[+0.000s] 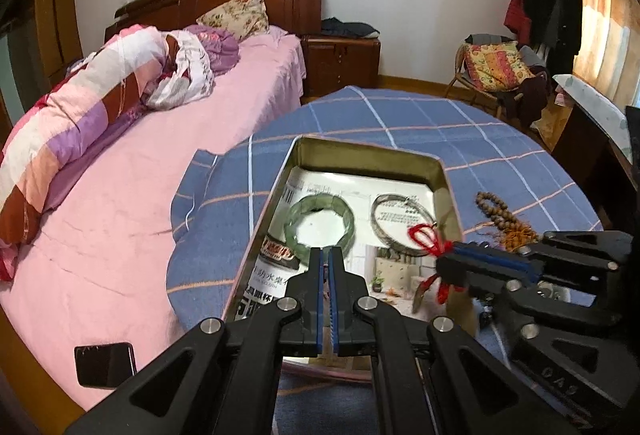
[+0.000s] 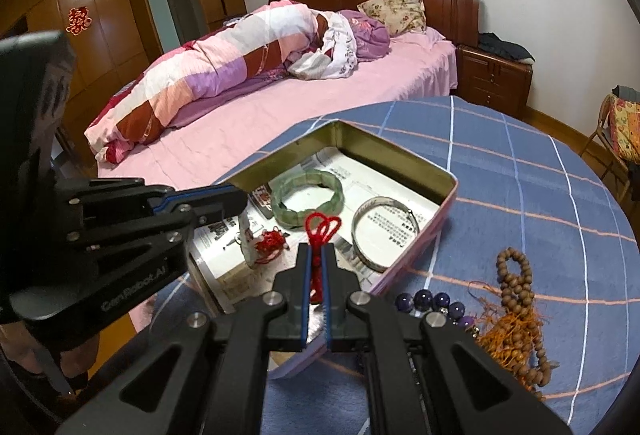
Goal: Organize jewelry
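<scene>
An open metal tin (image 1: 448, 191) (image 2: 448, 195) lined with printed paper stands on the blue checked cloth. In it lie a green jade bangle (image 1: 320, 219) (image 2: 308, 199) and a silver bangle (image 1: 400, 227) (image 2: 384, 235). My right gripper (image 2: 317, 251) (image 1: 444, 255) is shut on a red knotted cord (image 2: 320, 231) (image 1: 424, 239) and holds it over the tin; a pale pendant (image 2: 250, 243) hangs from the cord inside the tin. My left gripper (image 1: 328, 255) (image 2: 236, 201) is shut and empty, over the tin near the green bangle.
A brown wooden bead string with an orange tassel (image 2: 516, 299) (image 1: 500, 211) and a purple bead bracelet (image 2: 436, 305) lie on the cloth right of the tin. A bed with a pink sheet (image 1: 120, 195) lies left. A black phone (image 1: 106, 363) lies on it.
</scene>
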The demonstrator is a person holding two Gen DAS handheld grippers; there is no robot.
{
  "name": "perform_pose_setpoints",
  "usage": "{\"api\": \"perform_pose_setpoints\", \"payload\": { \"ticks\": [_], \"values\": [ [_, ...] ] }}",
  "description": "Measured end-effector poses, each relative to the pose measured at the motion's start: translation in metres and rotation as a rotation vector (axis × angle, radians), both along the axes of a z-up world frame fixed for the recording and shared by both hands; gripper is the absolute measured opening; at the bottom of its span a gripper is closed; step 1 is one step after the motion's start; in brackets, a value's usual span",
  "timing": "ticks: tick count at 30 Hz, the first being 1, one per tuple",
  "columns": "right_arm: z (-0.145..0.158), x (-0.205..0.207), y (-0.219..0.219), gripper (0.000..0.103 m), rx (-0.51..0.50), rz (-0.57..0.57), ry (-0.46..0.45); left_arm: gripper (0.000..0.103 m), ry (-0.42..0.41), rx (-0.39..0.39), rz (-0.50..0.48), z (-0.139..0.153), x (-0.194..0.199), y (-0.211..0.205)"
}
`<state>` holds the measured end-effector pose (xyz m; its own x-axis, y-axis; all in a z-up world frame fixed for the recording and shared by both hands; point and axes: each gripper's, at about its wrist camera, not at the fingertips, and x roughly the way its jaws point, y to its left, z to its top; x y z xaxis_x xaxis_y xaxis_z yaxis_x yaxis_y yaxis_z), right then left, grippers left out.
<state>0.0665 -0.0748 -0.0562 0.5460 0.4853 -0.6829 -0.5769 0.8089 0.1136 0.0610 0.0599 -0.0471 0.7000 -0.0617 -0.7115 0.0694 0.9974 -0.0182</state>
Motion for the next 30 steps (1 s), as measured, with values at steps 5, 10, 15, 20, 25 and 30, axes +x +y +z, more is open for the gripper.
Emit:
{"api": "perform_pose_setpoints", "payload": {
  "ticks": [5, 10, 15, 20, 25, 30],
  "values": [
    [-0.002, 0.002, -0.001, 0.007, -0.008, -0.005, 0.005, 0.001, 0.007, 0.003, -0.001, -0.003, 0.0, 0.0],
    [-0.006, 0.003, 0.0, 0.008, -0.019, -0.005, 0.011, 0.002, 0.01, 0.001, -0.007, -0.005, 0.001, 0.001],
    [-0.008, 0.004, 0.001, 0.009, -0.028, -0.009, 0.013, 0.002, 0.026, -0.009, -0.007, -0.007, 0.003, 0.001],
    [-0.008, 0.006, -0.001, 0.01, -0.028, -0.014, 0.018, 0.003, 0.031, -0.001, -0.006, -0.007, 0.004, 0.0],
    [-0.009, 0.004, 0.0, 0.022, -0.037, -0.014, 0.015, 0.039, 0.014, 0.014, -0.003, -0.004, 0.002, -0.004],
    [-0.004, 0.003, -0.007, 0.04, -0.022, -0.03, 0.002, 0.061, -0.031, 0.026, 0.006, 0.004, -0.001, -0.001]
  ]
}}
